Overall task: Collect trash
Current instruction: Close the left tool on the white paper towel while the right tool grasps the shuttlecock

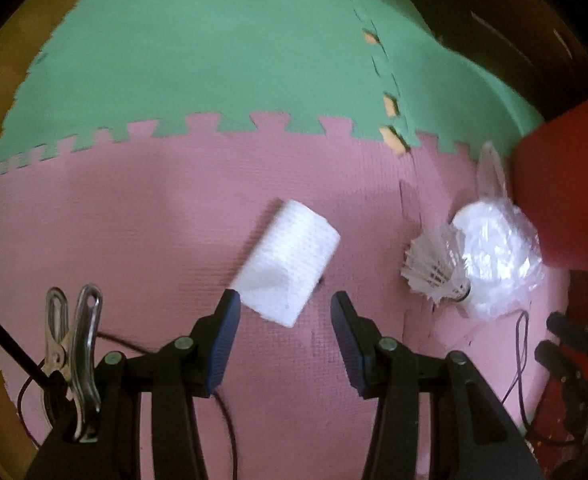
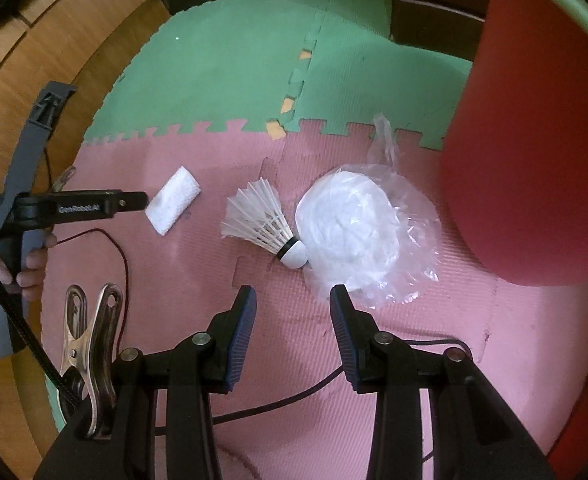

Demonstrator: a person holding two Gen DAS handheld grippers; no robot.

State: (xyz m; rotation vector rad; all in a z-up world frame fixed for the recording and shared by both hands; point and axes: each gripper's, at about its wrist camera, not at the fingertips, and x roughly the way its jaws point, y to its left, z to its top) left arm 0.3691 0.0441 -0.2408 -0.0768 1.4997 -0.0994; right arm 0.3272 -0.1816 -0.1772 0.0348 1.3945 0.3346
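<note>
Both your grippers hang spread and empty over the foam mat (image 1: 134, 220).

Your left gripper (image 1: 284, 308) has its jaws apart, the folded white paper towel (image 1: 290, 256) lying just past them toward 12 o'clock, its near corner by the left pad, not pinched. Your right gripper (image 2: 292, 300) is spread too, gripping nothing; the shuttlecock (image 2: 264, 224) lies at 11 o'clock, its cork touching the clear plastic bag (image 2: 370, 232) at 1 o'clock. Farther out at 2 o'clock stands the red bin (image 2: 534, 160).
</note>
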